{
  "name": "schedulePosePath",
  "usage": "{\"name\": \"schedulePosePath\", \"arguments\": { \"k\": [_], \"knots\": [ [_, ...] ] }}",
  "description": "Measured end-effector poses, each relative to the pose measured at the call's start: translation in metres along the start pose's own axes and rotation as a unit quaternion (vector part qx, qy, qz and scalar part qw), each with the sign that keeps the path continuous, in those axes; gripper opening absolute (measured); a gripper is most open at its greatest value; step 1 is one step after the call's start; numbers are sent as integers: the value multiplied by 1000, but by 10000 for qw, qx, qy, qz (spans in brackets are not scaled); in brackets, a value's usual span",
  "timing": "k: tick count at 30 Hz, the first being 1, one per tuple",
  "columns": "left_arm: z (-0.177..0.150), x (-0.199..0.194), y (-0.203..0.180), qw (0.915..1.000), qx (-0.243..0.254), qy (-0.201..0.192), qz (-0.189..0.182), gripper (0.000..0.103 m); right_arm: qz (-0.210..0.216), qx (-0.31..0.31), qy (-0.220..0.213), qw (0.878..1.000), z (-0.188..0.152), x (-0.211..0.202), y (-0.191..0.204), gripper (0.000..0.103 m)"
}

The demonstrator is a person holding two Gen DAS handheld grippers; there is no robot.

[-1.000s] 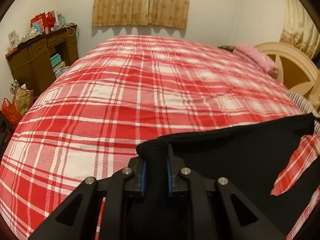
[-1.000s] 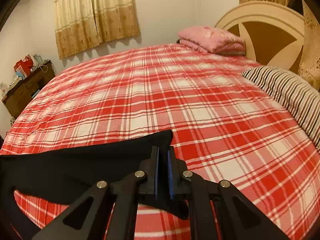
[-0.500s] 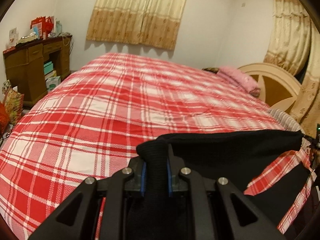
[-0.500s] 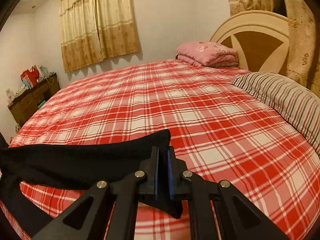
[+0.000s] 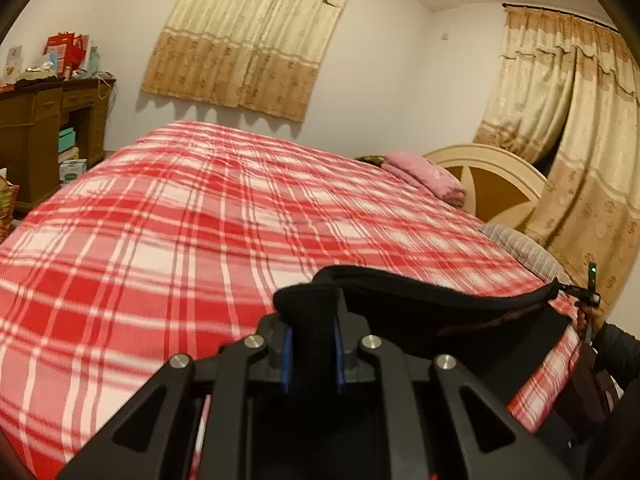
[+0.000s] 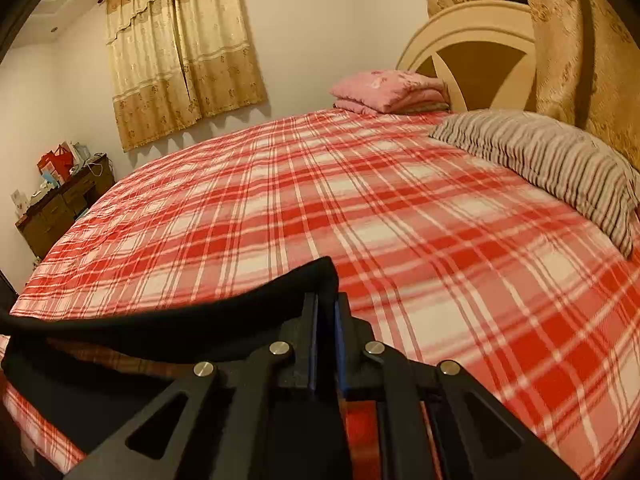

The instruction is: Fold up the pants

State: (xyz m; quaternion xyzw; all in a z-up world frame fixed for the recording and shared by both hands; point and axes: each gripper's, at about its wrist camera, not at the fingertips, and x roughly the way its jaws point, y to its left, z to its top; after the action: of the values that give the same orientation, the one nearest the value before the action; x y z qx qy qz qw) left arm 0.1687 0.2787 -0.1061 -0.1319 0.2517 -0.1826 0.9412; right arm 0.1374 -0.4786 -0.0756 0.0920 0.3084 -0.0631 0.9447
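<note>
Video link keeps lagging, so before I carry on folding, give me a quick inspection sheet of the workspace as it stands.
Surface: bed with a red plaid cover, mostly bare.
Job's things: black pants, one edge stretched between both grippers, lifted above the cover; the rest hangs below.
Clutter: folded pink blanket and striped pillow at the headboard end.
Grippers: left hand-held gripper shut on a bunch of the pants; right hand-held gripper shut on their edge.
Cables: nothing seen on the bed.
Surroundings: wooden desk loaded with bags and boxes, curtains.
</note>
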Motion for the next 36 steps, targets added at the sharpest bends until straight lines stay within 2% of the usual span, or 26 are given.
{"name": "schedulePosePath", "arguments": {
  "k": [9,12,16,18,19,20,21,25,28,31,32,34,36],
  "knots": [
    [-31,-12,2,9996,89,201,-178,16,-45,82,265,9996,-43,-23,-10,7],
    [-35,-12,-5,9987,385,330,-40,16,-130,20,491,9987,-54,-19,-12,7],
    [-40,-9,-11,9958,718,532,176,21,-78,-128,524,9985,-58,-27,-9,8],
    [-43,-10,-14,9932,928,589,376,27,-86,-154,540,9984,-56,-33,-9,15],
    [-46,-10,-14,9913,1030,620,528,35,-185,-183,543,9982,-55,-37,-10,35],
    [-48,-12,-16,9873,1236,667,746,39,-308,-222,531,9979,-54,-41,-9,55],
    [-50,-13,-17,9851,1347,696,812,43,-436,-284,476,9975,-53,-48,-8,57],
    [-57,-17,-20,9745,1770,908,1036,43,-488,-336,163,9981,-43,-69,2,57],
    [-58,-21,-26,9673,2032,919,1210,43,-131,-332,-27,9994,-32,-79,28,57],
    [-55,-21,-38,9577,2343,850,1441,40,361,-874,69,9955,-27,-76,87,57],
    [-55,-20,-42,9548,2439,850,1472,39,486,-1169,141,9919,-28,-72,111,57],
    [-57,-16,-49,9487,2641,921,1471,30,862,-1782,328,9797,-36,-63,167,57],
    [-58,-12,-52,9484,2666,980,1411,30,1294,-2216,553,9649,-50,-51,220,57]
  ]
}}
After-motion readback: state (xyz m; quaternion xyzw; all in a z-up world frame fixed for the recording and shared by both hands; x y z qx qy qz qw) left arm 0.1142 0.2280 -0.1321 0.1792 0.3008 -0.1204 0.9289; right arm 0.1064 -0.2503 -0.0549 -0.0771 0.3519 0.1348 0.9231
